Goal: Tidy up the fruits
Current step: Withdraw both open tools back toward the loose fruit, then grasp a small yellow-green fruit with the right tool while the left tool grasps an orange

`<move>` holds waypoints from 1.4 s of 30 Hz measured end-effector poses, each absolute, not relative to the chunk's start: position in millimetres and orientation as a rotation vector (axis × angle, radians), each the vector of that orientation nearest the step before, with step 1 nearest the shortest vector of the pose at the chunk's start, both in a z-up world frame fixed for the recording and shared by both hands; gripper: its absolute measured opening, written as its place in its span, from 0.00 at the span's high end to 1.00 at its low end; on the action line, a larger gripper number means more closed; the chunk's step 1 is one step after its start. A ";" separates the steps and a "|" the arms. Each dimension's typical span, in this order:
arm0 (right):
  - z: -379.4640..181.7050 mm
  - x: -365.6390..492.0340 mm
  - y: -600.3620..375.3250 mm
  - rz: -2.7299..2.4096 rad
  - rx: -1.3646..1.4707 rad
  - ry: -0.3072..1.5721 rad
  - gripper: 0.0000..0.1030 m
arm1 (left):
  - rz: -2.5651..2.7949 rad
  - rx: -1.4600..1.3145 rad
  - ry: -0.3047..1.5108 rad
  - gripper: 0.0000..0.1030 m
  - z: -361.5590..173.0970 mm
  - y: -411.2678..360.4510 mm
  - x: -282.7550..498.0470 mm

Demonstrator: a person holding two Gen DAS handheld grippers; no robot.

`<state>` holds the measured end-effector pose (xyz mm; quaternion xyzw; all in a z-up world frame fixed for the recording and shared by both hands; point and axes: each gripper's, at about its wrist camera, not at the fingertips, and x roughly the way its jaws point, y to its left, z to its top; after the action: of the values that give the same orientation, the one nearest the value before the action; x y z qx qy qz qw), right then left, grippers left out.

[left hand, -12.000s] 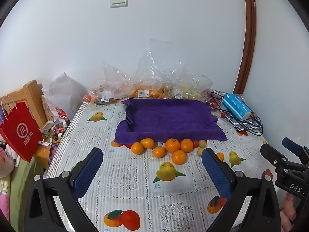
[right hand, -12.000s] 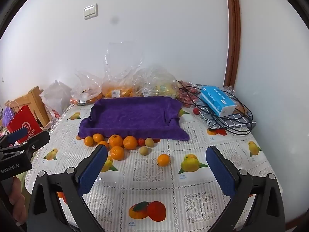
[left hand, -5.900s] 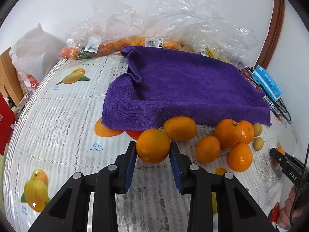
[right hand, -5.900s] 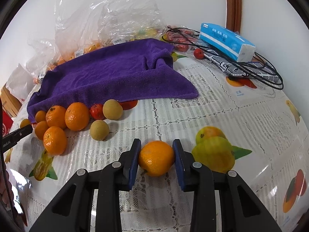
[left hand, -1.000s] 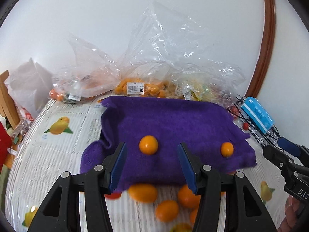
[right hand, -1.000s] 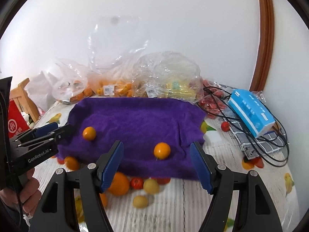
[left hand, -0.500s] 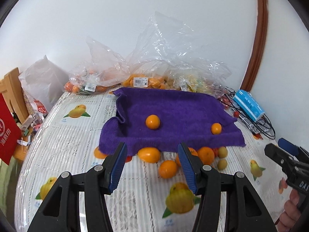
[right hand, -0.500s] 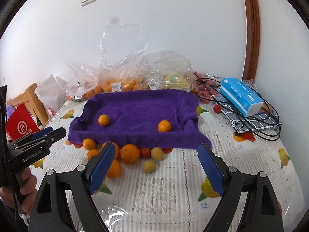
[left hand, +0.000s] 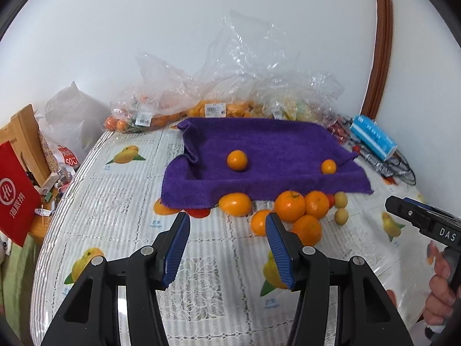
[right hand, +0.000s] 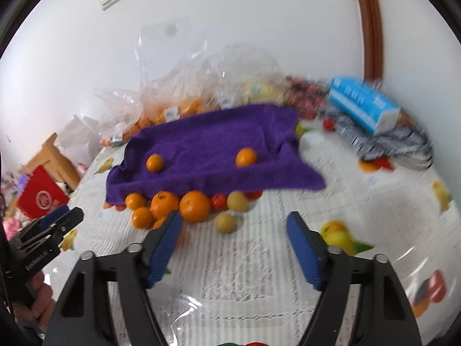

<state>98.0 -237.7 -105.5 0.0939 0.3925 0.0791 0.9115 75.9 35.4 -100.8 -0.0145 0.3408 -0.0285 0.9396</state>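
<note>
Both the left gripper (left hand: 227, 232) and right gripper (right hand: 234, 230) gape wide, empty. Oranges (left hand: 289, 205) before the purple towel (left hand: 276, 147) are round, firm, roll-prone; grip across the middle.

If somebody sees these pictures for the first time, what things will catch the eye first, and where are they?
The purple towel in the middle of the table stands out first, with two small oranges lying apart on it. Along its near edge a cluster of loose oranges lies on the fruit-print tablecloth. Low in each view an open claw with blue pads, the left claw and the right claw, frames the scene, holding nothing.
</note>
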 end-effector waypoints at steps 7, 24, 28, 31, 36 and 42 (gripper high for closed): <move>-136.5 113.6 -225.2 0.186 0.148 0.887 0.45 | -0.043 -0.052 0.783 0.49 -123.4 42.6 95.2; -180.1 152.6 -200.9 0.194 0.104 0.918 0.70 | -0.075 -0.116 0.838 0.49 -152.1 55.6 119.7; -179.6 152.5 -198.8 0.173 0.060 0.900 0.75 | -0.093 -0.130 0.841 0.49 -153.7 53.7 124.7; -178.3 146.3 -202.5 0.151 0.021 0.889 0.75 | -0.127 -0.147 0.830 0.49 -152.3 50.2 126.7; -177.7 132.7 -217.3 0.129 -0.011 0.885 0.75 | -0.195 -0.119 0.818 0.49 -149.0 33.0 127.4; -179.9 123.3 -232.6 0.117 -0.002 0.891 0.75 | -0.249 -0.082 0.880 0.49 -160.5 10.3 138.1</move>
<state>123.3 -232.6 -179.9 -0.0009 0.4308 0.0564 0.9007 138.1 10.3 -160.5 -0.0395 0.4246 -0.1204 0.8965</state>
